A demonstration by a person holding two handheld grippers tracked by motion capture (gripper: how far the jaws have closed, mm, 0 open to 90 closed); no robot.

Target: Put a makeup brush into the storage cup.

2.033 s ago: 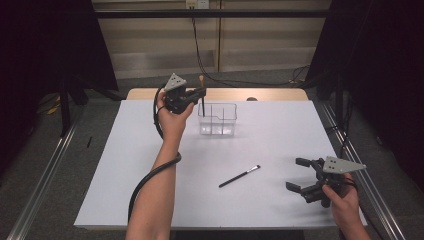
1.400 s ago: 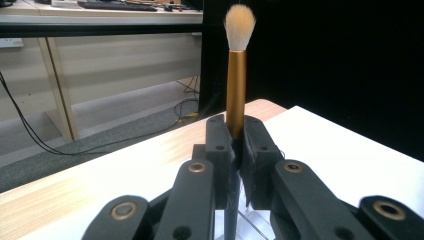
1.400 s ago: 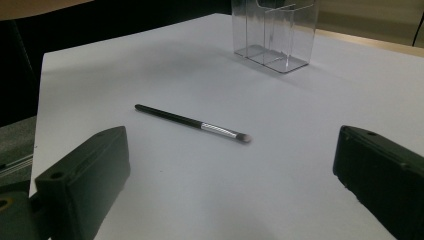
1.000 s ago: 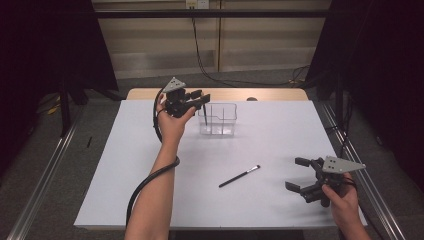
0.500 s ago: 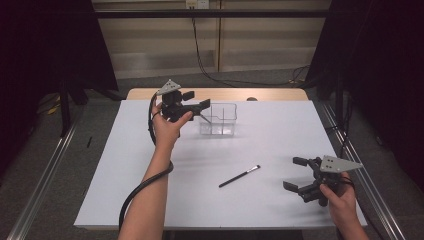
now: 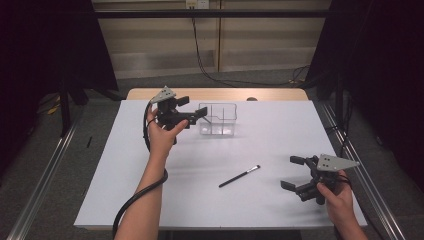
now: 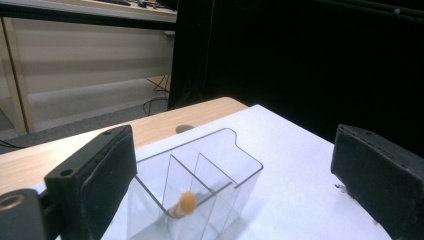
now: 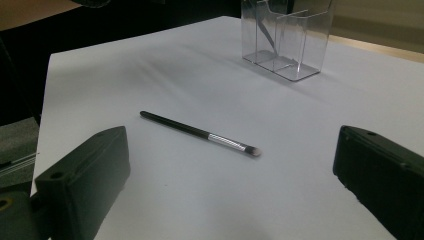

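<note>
High view: we have the left gripper (image 6: 197, 116) held just beside the left edge of the clear organizer (image 6: 218, 120) at the far side of the white table (image 6: 125, 175); its jaws have just been opening and now stand wide apart with nothing between them. In the left gripper view we look down past those spread jaws into the organizer (image 7: 200, 190), where a slim item with a rounded orange-tan end (image 7: 186, 201) leans inside one of the compartments, so we judge that one piece is already stowed and let go. The second piece, a black makeup brush (image 6: 239, 176) with a silver ferrule, lies flat on the table, well apart from the organizer and between the two hands. Our right gripper (image 6: 294, 173) rests near the right-hand table edge, jaws spread and empty, aimed toward the brush; in the right gripper view the brush (image 8: 200, 133) lies ahead of the jaws, not touched by either, with the organizer (image 8: 285, 37) farther off. We judge the work about half done: what is left is to pick up the brush, carry it across and drop it into a free compartment.
</note>
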